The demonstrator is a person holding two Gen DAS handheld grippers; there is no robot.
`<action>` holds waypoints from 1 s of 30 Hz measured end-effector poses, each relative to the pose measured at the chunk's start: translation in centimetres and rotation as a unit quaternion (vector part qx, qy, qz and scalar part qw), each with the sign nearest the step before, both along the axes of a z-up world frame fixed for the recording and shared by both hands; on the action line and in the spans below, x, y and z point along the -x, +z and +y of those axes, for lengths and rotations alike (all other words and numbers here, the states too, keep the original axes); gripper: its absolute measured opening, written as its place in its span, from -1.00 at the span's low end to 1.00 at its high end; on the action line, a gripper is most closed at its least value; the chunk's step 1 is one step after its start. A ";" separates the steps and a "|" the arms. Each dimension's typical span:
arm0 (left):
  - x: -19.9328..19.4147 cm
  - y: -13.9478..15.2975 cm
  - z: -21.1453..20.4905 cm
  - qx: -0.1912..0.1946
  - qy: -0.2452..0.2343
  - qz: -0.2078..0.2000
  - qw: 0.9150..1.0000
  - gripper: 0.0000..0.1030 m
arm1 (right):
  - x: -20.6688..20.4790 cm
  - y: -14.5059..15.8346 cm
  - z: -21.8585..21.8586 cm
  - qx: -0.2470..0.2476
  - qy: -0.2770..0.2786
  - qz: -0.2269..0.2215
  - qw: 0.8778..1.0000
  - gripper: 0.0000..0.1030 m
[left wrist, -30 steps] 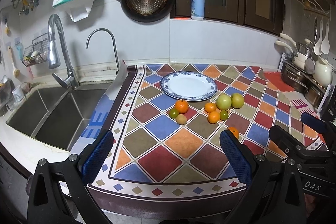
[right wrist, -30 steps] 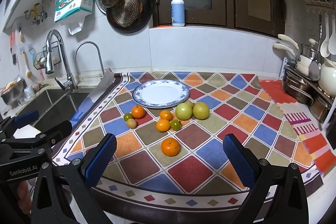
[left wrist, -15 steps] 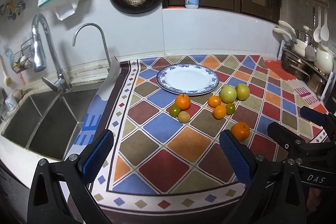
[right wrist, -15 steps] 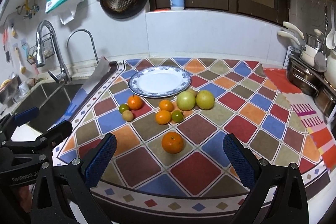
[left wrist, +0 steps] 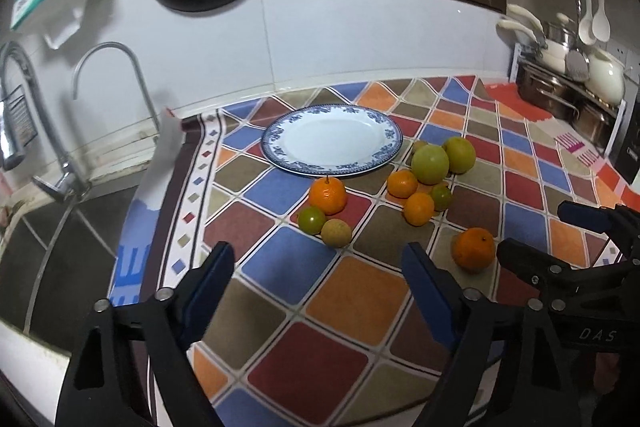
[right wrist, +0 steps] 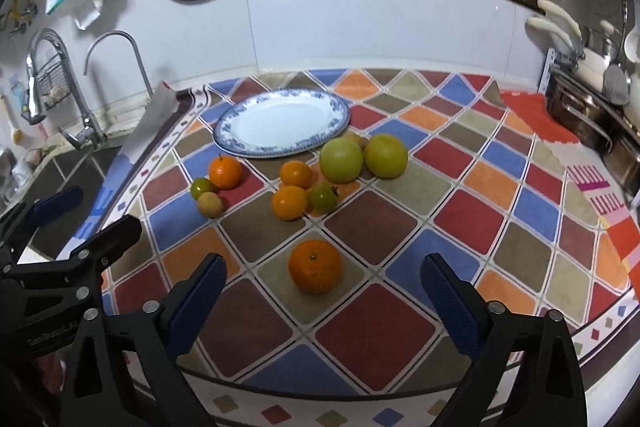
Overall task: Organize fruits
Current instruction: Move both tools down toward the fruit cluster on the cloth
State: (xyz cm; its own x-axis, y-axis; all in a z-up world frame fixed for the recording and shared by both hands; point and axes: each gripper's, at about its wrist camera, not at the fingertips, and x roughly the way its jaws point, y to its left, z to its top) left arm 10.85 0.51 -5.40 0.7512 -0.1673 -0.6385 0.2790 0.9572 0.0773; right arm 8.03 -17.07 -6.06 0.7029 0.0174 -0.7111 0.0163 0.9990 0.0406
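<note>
Closing in on the lone orange with both sets of jaws empty

I am bringing the right gripper (right wrist: 323, 287) down with its jaws spread and just starting to narrow, nothing between them; the lone orange (right wrist: 315, 265) is lying straight ahead, centred on the gap, so the right hand is nearer. My left gripper (left wrist: 316, 275), jaws also narrowing on nothing, is aiming at the small fruit cluster (left wrist: 325, 217), with the empty plate (left wrist: 331, 139) beyond on the worktop (left wrist: 344, 311).

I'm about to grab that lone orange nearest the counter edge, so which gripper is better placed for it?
Right. The lone orange lies centred just ahead of the open right gripper, while it sits outside the left gripper, past its right finger.
</note>
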 end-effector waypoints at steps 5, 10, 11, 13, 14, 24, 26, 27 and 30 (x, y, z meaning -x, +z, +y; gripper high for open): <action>-2.0 -1.3 -0.5 -0.007 -0.021 0.009 1.000 0.48 | -1.3 -1.5 0.2 -0.006 -0.009 0.027 1.000 0.74; -3.7 -2.7 -1.0 -0.008 -0.043 0.026 0.999 0.33 | -2.1 -2.6 0.6 -0.001 -0.016 0.047 0.999 0.50; -4.0 -3.0 -1.1 -0.009 -0.046 0.027 0.999 0.29 | -2.2 -2.8 0.6 0.000 -0.019 0.051 0.999 0.48; -4.5 -3.5 -1.4 -0.011 -0.053 0.031 0.998 0.22 | -2.4 -3.3 0.7 0.001 -0.023 0.060 0.998 0.38; -4.8 -3.8 -1.6 -0.013 -0.056 0.035 0.998 0.20 | -2.5 -3.4 0.7 0.002 -0.024 0.062 0.998 0.36; -7.4 -5.8 -2.6 -0.019 -0.074 0.079 0.994 -0.18 | -3.6 -4.7 0.8 0.004 -0.036 0.080 0.996 0.05; -7.7 -6.0 -2.8 -0.018 -0.078 0.083 0.993 -0.23 | -3.8 -4.7 0.8 0.001 -0.035 0.081 0.996 0.02; -7.8 -6.1 -2.8 -0.020 -0.077 0.084 0.993 -0.23 | -3.9 -4.7 0.9 0.000 -0.034 0.081 0.996 -0.04; -8.2 -6.3 -2.9 -0.024 -0.081 0.090 0.992 -0.31 | -4.3 -4.6 1.3 0.001 -0.025 0.081 0.996 -0.18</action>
State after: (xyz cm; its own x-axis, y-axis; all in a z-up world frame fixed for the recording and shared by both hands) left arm 19.03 -2.43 -11.74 0.5909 -0.2429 -0.7693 0.4415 0.8955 0.0564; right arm 12.29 -15.75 -10.65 0.5796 -0.0168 -0.8147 0.0722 0.9969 0.0308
